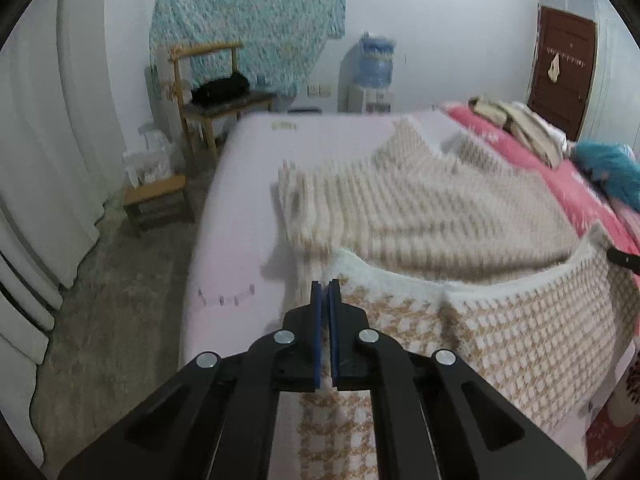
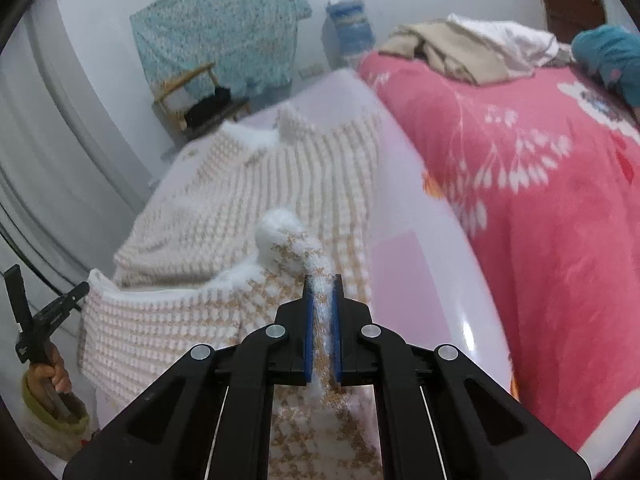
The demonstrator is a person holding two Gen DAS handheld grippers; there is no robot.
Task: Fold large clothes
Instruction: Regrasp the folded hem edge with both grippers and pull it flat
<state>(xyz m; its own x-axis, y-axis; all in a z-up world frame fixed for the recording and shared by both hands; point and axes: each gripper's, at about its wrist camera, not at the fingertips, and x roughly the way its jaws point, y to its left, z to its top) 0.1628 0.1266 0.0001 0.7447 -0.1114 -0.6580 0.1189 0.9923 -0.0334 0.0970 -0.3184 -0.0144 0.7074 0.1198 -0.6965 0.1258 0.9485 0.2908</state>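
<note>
One bed (image 1: 240, 184) fills most of both views, its pale lilac sheet bare on the near side and a pink floral quilt (image 2: 540, 208) covering the far side. On the sheet lies the sweater (image 1: 420, 200), a large cream-and-tan checked knit with a fluffy white hem; its far part rests flat on the bed, while its near edge is lifted and folded back toward the cameras. A heap of beige and white clothes (image 2: 472, 48) sits on the quilt, with a teal fuzzy thing (image 2: 612, 60) just beside it. Past the bed stand a wooden chair (image 1: 212, 92) with a dark bundle on its seat, a water dispenser (image 1: 372, 76) and a brown door (image 1: 564, 76); a patterned teal cloth (image 1: 248, 28) hangs on the wall. The right gripper (image 2: 322, 284) has its jaws pinching a bunched white-edged corner of the sweater. The left gripper (image 1: 326, 286) has its jaws pressed nearly together at the sweater's other raised corner, the hem lying against its tips; whether cloth is caught between them cannot be told. In the right wrist view a hand (image 2: 54, 376) holds the left gripper's handle.
</note>
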